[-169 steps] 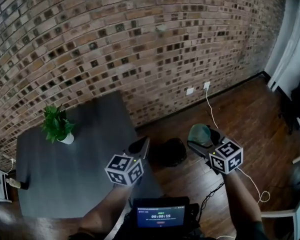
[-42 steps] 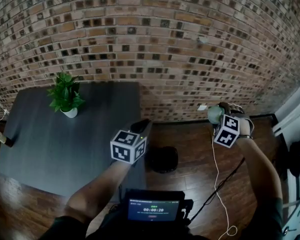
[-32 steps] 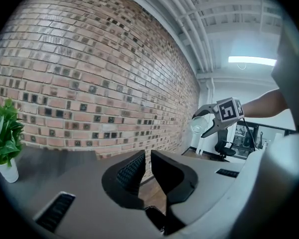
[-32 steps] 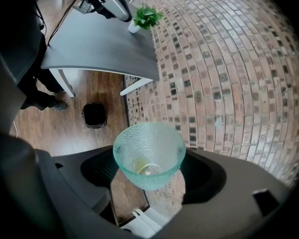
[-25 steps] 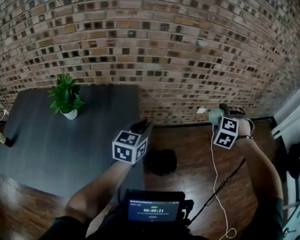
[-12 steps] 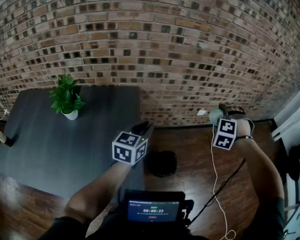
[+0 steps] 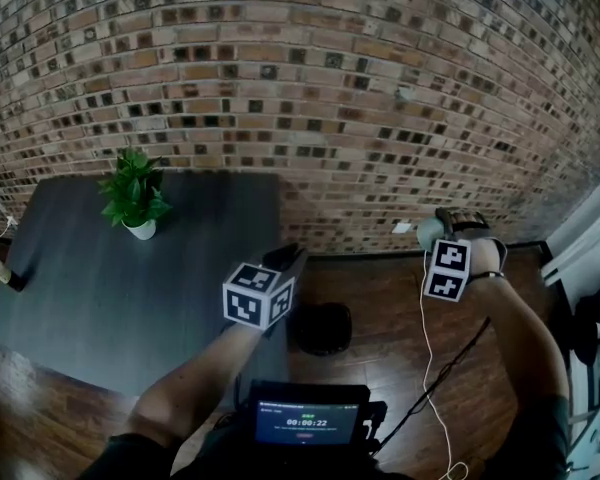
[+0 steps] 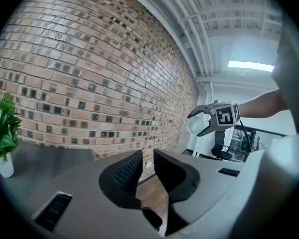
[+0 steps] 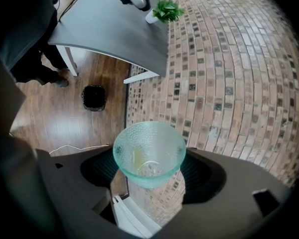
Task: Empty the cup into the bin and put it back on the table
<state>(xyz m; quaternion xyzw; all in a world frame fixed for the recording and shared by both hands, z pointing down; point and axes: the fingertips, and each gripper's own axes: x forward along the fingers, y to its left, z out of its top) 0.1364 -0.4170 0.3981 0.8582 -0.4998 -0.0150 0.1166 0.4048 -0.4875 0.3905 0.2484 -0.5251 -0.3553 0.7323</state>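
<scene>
Plainly, the right claw (image 9: 149, 169) grips the green cup (image 9: 149, 151) up by the brick wall, well apart from the bin (image 9: 93, 97) and the surface (image 9: 114, 29). A yellowish scrap lies inside, so tipping out and setting back seem left. The left claw (image 8: 147, 169) is part-open and empty.

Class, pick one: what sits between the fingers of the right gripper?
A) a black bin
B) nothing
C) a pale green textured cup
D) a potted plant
C: the right gripper view shows the cup clamped in the right gripper, its fingers on both sides; the bin and the plant lie far off.
</scene>
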